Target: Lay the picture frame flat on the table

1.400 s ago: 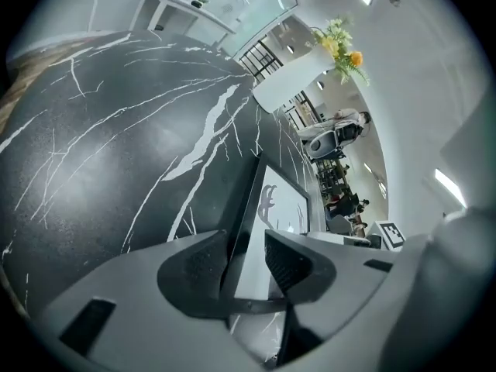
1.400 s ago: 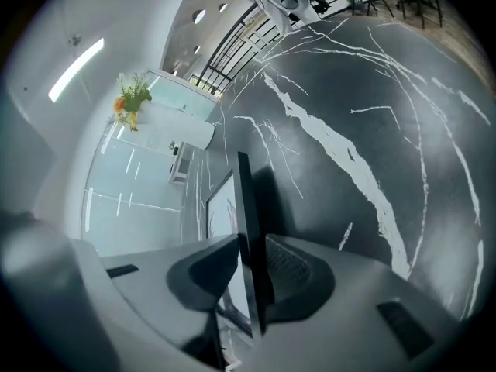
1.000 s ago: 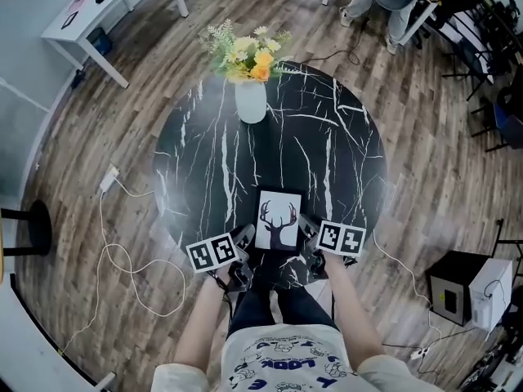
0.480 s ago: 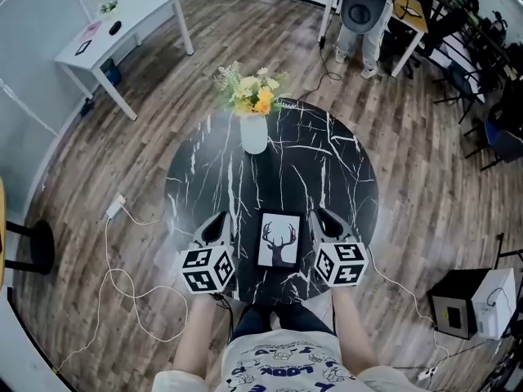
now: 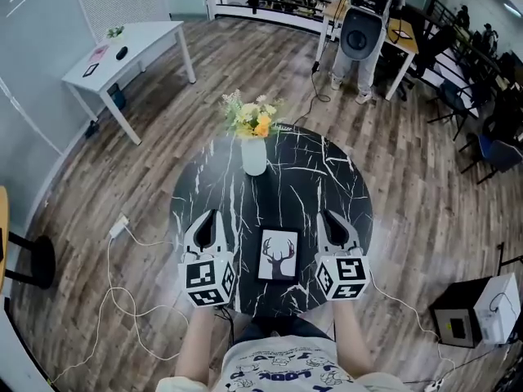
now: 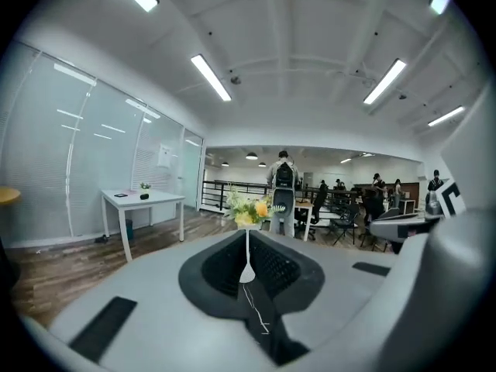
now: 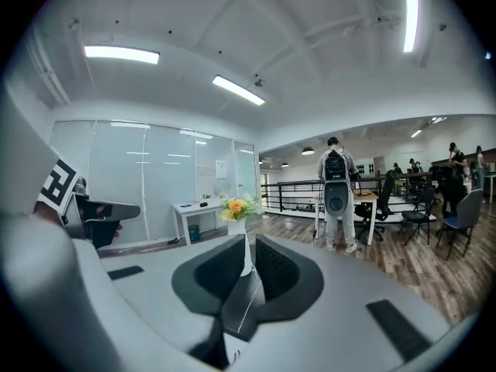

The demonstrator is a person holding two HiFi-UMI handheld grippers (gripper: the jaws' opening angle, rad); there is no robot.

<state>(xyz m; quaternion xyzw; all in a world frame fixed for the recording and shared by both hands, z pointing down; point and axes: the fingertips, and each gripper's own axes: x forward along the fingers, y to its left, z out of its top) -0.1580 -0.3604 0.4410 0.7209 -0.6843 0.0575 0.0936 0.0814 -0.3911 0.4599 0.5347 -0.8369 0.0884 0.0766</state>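
The picture frame (image 5: 278,254), a white print of a deer's head, lies flat on the round black marble table (image 5: 327,178) near its front edge. My left gripper (image 5: 205,217) hovers to the left of the frame and does not touch it. Its jaws are shut with nothing between them; in the left gripper view (image 6: 248,242) only a thin slit remains. My right gripper (image 5: 330,216) hovers to the right of the frame, also apart from it. Its jaws (image 7: 248,260) are closing, with a narrow gap still showing and nothing in it.
A white vase of yellow flowers (image 5: 253,149) stands at the table's far side. A white desk (image 5: 122,51) is at the far left, and a person with a backpack (image 5: 364,23) stands beyond the table. Cables (image 5: 122,251) lie on the wood floor, and a box (image 5: 474,317) sits at right.
Both grippers were close against the frame's sides with wide jaws. They have since drawn away outward and their jaws have narrowed. The frame stays on the table.
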